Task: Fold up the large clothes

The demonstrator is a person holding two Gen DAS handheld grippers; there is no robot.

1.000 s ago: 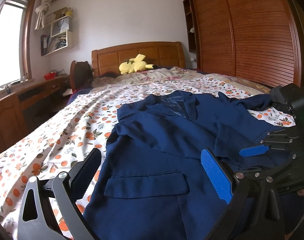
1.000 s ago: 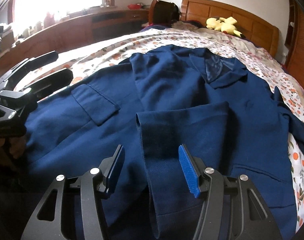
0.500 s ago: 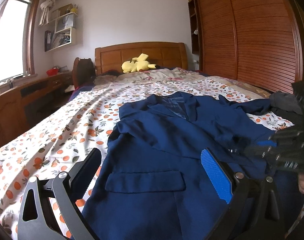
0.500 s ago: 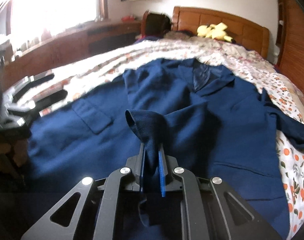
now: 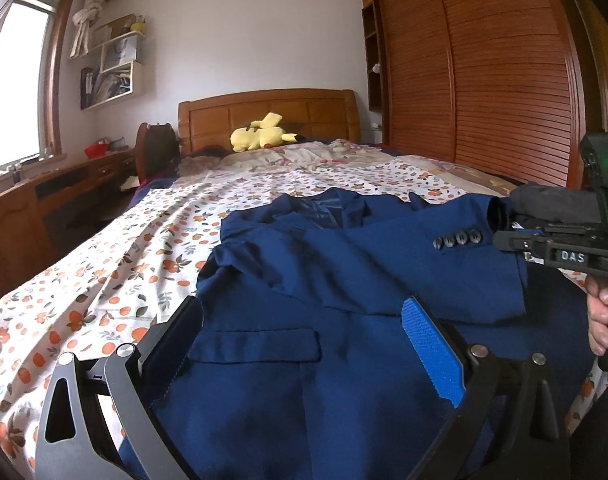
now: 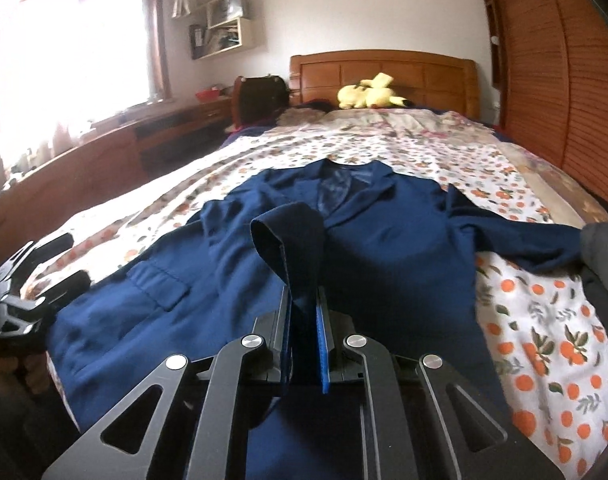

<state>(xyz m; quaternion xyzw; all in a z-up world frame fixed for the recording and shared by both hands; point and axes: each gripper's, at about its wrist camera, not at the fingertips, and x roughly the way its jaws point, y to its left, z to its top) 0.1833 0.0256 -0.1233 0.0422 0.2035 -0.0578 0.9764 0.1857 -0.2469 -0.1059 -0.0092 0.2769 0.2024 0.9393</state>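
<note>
**Our right gripper pinches the jacket sleeve**

We see a big blue jacket (image 5: 312, 280) lying flat on the bed (image 5: 104, 264), with its collar toward the wooden headboard (image 5: 264, 116). Our right gripper (image 6: 304, 340) has its two fingers pressed together on the end of one sleeve (image 6: 292, 236). The sleeve comes up out of the fingers and bends in a loop above the rest of the jacket. In the left view we see that sleeve stretched across the jacket, with four buttons (image 5: 458, 238) near its end. Our left gripper (image 5: 304, 340) has its fingers spread wide. The jacket's bottom part and a pocket flap (image 5: 252, 344) lie between those fingers, but the fingers do not squeeze it. A yellow stuffed toy (image 5: 260, 136) sits far off by the headboard.
</note>
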